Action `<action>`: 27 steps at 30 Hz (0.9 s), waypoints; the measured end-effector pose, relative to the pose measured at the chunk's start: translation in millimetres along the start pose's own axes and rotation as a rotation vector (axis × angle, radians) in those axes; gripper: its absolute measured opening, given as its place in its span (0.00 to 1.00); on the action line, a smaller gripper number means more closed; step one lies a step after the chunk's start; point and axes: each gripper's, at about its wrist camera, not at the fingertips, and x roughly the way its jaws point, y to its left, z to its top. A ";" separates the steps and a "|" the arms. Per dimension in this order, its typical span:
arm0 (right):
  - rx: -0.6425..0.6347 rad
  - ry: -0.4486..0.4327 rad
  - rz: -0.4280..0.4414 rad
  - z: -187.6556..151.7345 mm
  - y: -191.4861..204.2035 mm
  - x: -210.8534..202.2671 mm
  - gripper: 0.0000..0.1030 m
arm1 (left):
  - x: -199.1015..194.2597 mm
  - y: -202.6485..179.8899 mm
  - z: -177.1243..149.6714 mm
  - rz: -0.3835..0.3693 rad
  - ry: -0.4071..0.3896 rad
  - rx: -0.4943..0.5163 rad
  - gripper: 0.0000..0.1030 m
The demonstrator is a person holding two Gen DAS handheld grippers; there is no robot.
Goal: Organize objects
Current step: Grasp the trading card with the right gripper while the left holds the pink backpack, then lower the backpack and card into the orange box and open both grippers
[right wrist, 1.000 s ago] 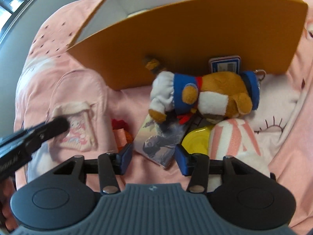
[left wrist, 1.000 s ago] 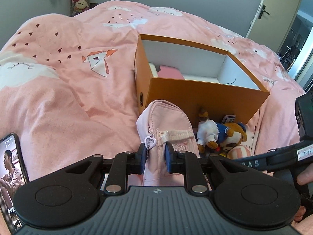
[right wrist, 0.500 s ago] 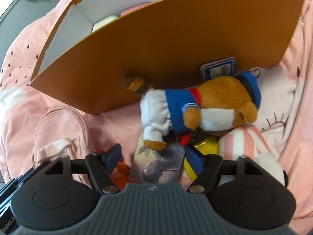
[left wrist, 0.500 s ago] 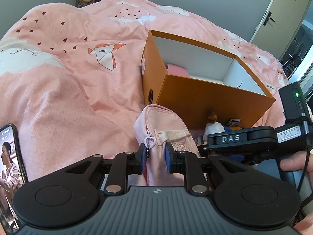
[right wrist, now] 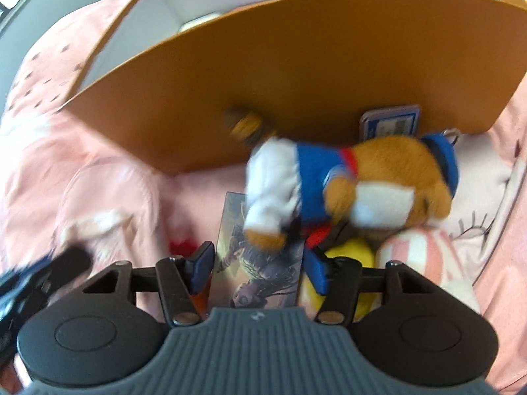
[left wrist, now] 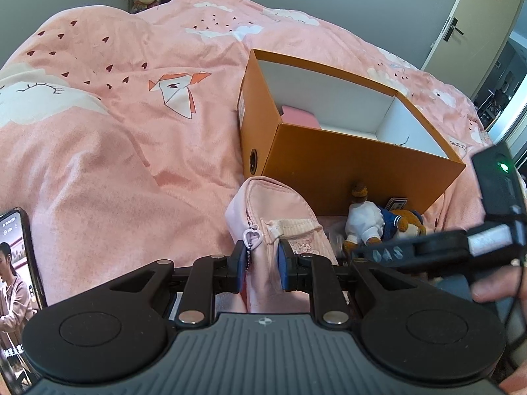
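My left gripper (left wrist: 263,265) is shut on the pink pouch (left wrist: 280,210), pinching it just below its heart-shaped zip pull. The pouch lies on the bed in front of the orange box (left wrist: 346,164). My right gripper (right wrist: 258,266) points down over a picture card (right wrist: 260,270) that lies between its jaws. The jaws are closing, with the pads close beside the card's long edges. A plush bear in a blue sailor suit (right wrist: 346,181) lies across the card's far end, against the box wall (right wrist: 296,82). This view is blurred.
A yellow item (right wrist: 349,253), a pink-striped white item (right wrist: 425,263) and something red (right wrist: 181,245) crowd around the card. A blue-and-white tag (right wrist: 392,125) leans on the box. Inside the box lies a pink item (left wrist: 299,117). A phone (left wrist: 16,279) rests at the left edge.
The right gripper moved closer over the card; its jaws spread wide, then narrowed, and now straddle the card. The left gripper kept its hold on the pouch.
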 end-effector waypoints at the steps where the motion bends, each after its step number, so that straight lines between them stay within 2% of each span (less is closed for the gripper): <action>1: -0.024 0.011 0.010 -4.6 1.8 -2.7 0.59 | -0.7 0.0 0.0 0.000 -0.001 0.003 0.21; 3: -0.116 0.042 0.027 -14.2 8.1 -6.5 0.59 | -1.1 -0.5 -0.2 0.001 0.000 0.009 0.21; 6: -0.184 0.057 0.004 -24.1 16.2 -5.6 0.59 | 0.3 -2.4 0.1 0.006 0.004 0.020 0.21; 14: -0.213 0.063 0.009 -36.8 26.5 -3.8 0.59 | 1.2 1.1 0.2 0.007 0.013 -0.021 0.21; 19: -0.239 0.048 0.062 -51.8 28.7 -30.8 0.59 | -15.6 -16.8 -1.8 0.010 -0.042 0.036 0.20; 23: -0.260 0.007 0.113 -64.3 26.6 -65.6 0.59 | -31.9 -28.3 0.7 0.002 -0.082 0.053 0.20; 27: -0.306 -0.113 0.116 -71.0 31.4 -106.5 0.58 | -48.5 -38.8 8.9 -0.042 -0.124 0.060 0.20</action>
